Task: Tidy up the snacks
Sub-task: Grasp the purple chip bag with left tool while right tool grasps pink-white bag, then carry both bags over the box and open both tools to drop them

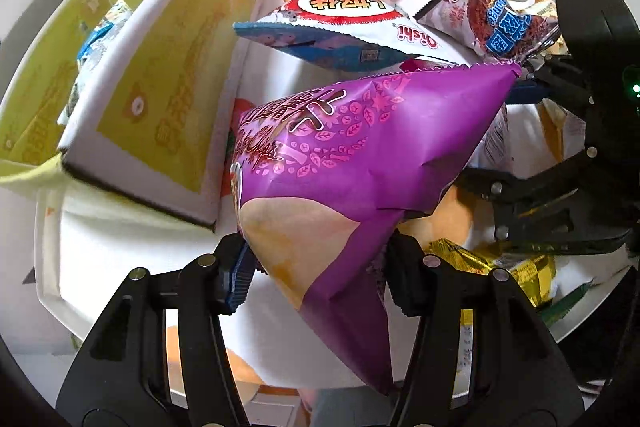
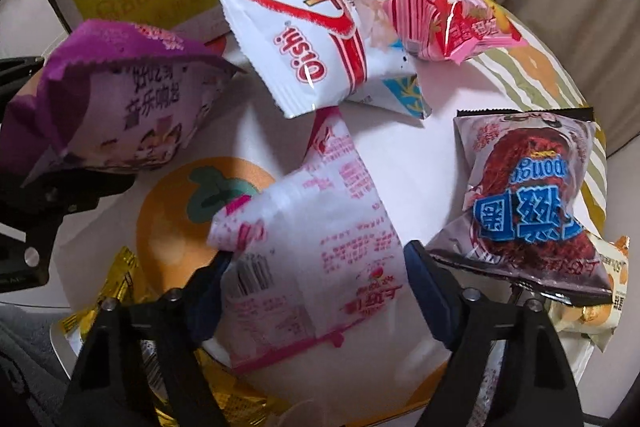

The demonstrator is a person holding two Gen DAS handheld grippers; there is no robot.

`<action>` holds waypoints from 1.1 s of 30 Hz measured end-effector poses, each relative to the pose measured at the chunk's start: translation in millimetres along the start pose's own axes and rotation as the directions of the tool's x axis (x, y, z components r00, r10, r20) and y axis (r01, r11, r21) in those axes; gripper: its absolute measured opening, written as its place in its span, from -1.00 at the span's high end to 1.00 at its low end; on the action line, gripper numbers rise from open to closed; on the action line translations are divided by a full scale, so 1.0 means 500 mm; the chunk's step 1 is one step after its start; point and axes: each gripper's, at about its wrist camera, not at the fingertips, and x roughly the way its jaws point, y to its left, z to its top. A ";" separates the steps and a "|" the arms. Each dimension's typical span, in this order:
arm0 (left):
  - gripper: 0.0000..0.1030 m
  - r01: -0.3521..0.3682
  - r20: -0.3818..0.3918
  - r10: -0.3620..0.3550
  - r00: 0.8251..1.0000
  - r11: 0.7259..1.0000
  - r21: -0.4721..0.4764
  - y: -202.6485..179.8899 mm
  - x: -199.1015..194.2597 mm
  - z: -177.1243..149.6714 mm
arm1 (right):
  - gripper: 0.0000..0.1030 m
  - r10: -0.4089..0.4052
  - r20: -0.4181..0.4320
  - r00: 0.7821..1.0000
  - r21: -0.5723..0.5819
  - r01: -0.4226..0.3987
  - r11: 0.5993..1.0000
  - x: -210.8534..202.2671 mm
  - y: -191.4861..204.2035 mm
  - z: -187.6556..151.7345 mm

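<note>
Okay, left gripper (image 1: 316,267) is clamped on the purple chip bag (image 1: 352,163) just ahead of the yellow box (image 1: 168,67), right gripper (image 2: 316,291) straddles the white-pink packet (image 2: 320,259), grip unconfirmed; squeeze gently, lift straight, don't crush chips.

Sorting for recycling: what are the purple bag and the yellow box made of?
Purple bag: seemingly thin plastic film, satin finish; it creases sharply and has a zigzag sealed edge. Yellow box: likely printed cardboard, matte; stiff flat walls with a visible cut edge.

Purple chip bag (image 1: 360,155), pink leaf pattern
</note>
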 end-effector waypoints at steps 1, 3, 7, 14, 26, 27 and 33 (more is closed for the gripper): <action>-0.01 -0.001 0.004 0.001 1.000 1.000 -0.002 0.001 -0.003 0.000 | -0.27 -0.005 0.006 1.000 0.002 0.005 1.000 -0.004 0.002 -0.007; -0.01 -0.001 0.014 0.001 1.000 1.000 -0.006 0.002 -0.009 -0.002 | -0.14 -0.006 0.012 1.000 0.014 0.006 1.000 -0.012 0.001 -0.011; -0.01 -0.004 0.037 0.004 0.999 1.000 -0.016 0.001 -0.032 -0.007 | -0.05 -0.027 0.040 0.999 0.079 0.024 0.997 -0.041 -0.006 -0.022; 0.00 -0.001 0.080 0.003 0.997 1.000 -0.028 -0.008 -0.087 -0.015 | -0.04 -0.032 0.074 0.997 0.147 0.021 0.989 -0.115 -0.014 -0.043; 0.00 0.014 0.237 0.015 0.972 0.993 -0.119 0.037 -0.256 -0.012 | -0.04 -0.057 0.195 0.979 0.109 0.036 0.993 -0.293 0.042 -0.038; -0.01 0.008 0.249 0.025 0.968 0.991 -0.130 0.049 -0.266 -0.005 | -0.04 -0.055 0.208 0.977 0.103 0.034 0.994 -0.307 0.046 -0.030; 0.00 0.014 0.302 0.046 0.952 0.981 -0.196 0.154 -0.305 0.050 | -0.04 -0.041 0.278 0.960 0.094 0.015 0.995 -0.356 0.069 0.050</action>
